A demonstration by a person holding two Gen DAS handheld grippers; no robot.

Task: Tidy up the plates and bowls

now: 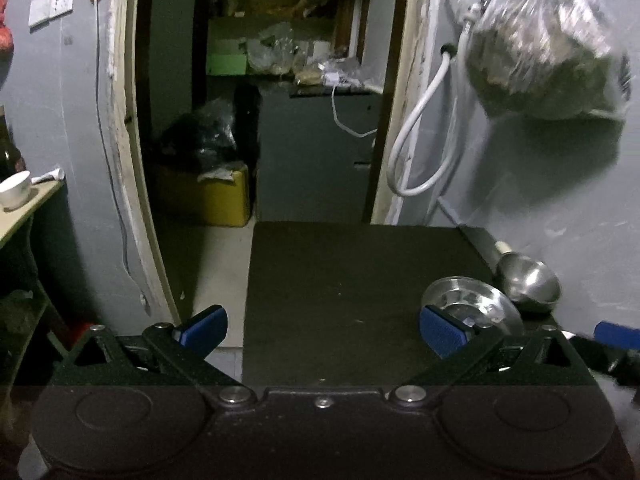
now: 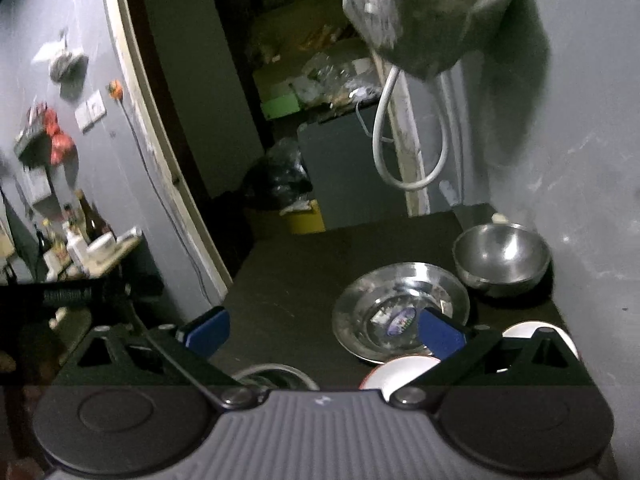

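A shallow steel plate (image 2: pixel 400 312) lies on the dark table (image 2: pixel 288 288), with a deep steel bowl (image 2: pixel 502 258) behind it against the wall. The same plate (image 1: pixel 472 306) and bowl (image 1: pixel 528 280) show at the table's right in the left wrist view. My right gripper (image 2: pixel 324 330) is open above the near table, its right fingertip over the plate. Two white round dishes (image 2: pixel 404 372) sit partly hidden under its right finger, and a steel rim (image 2: pixel 276 374) peeks below its middle. My left gripper (image 1: pixel 322 330) hangs open over the table's (image 1: pixel 340 288) near edge, holding nothing.
A plastic bag (image 1: pixel 548 48) full of something hangs on the wall at the right, with a white hose (image 1: pixel 420 128) beside the doorway. A side shelf (image 2: pixel 104 256) at the left carries bottles and a white cup. A yellow bin (image 1: pixel 212 196) and dark bags stand beyond the door.
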